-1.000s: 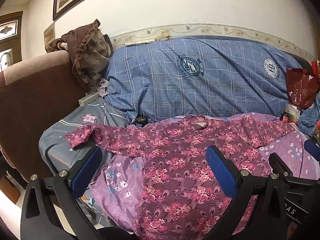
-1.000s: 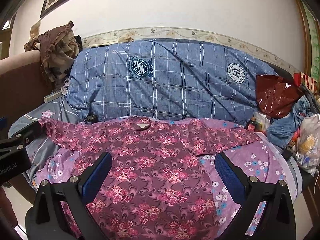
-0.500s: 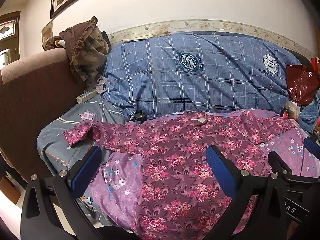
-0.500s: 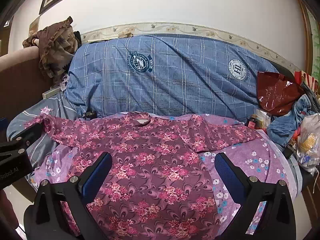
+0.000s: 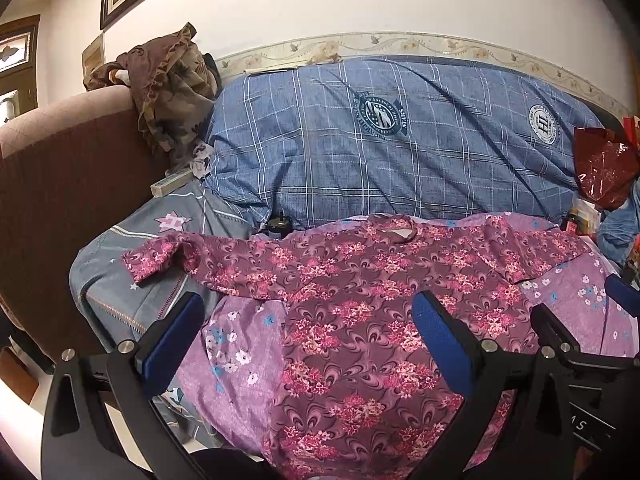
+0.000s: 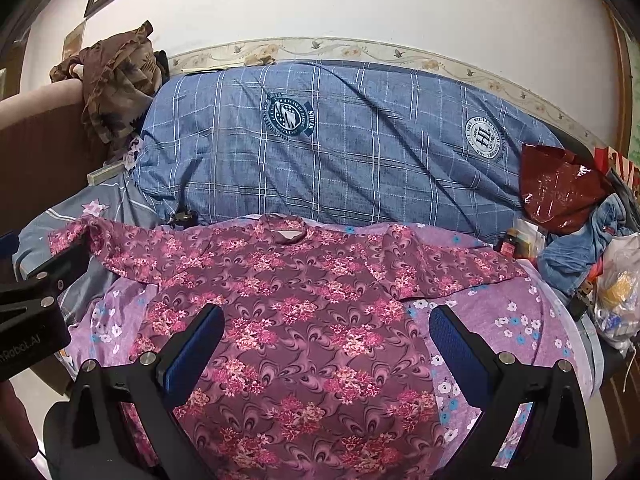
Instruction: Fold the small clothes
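A maroon long-sleeved top with pink flowers [image 5: 360, 304] [image 6: 312, 312] lies spread flat on a purple floral sheet [image 5: 240, 344] [image 6: 500, 320], neck hole toward the back, both sleeves stretched out sideways. My left gripper [image 5: 306, 320] is open and empty, hovering over the top's lower left part. My right gripper [image 6: 326, 340] is open and empty, hovering over the top's lower middle. The left gripper's body shows at the left edge of the right wrist view [image 6: 36, 312]; the right gripper's finger shows at the right edge of the left wrist view [image 5: 560, 336].
A big blue checked quilt [image 5: 400, 140] [image 6: 340, 148] lies behind the top. A brown headboard [image 5: 60, 184] with a brown ruffled cloth [image 5: 172, 92] stands at left. A red bag [image 6: 560, 188], blue jeans [image 6: 580, 248] and a plastic bag [image 6: 616, 292] crowd the right side.
Both grippers have tilted slightly downward and closer to the top, so the scene sits a little higher in view. The top has not moved. Jaws remain open.
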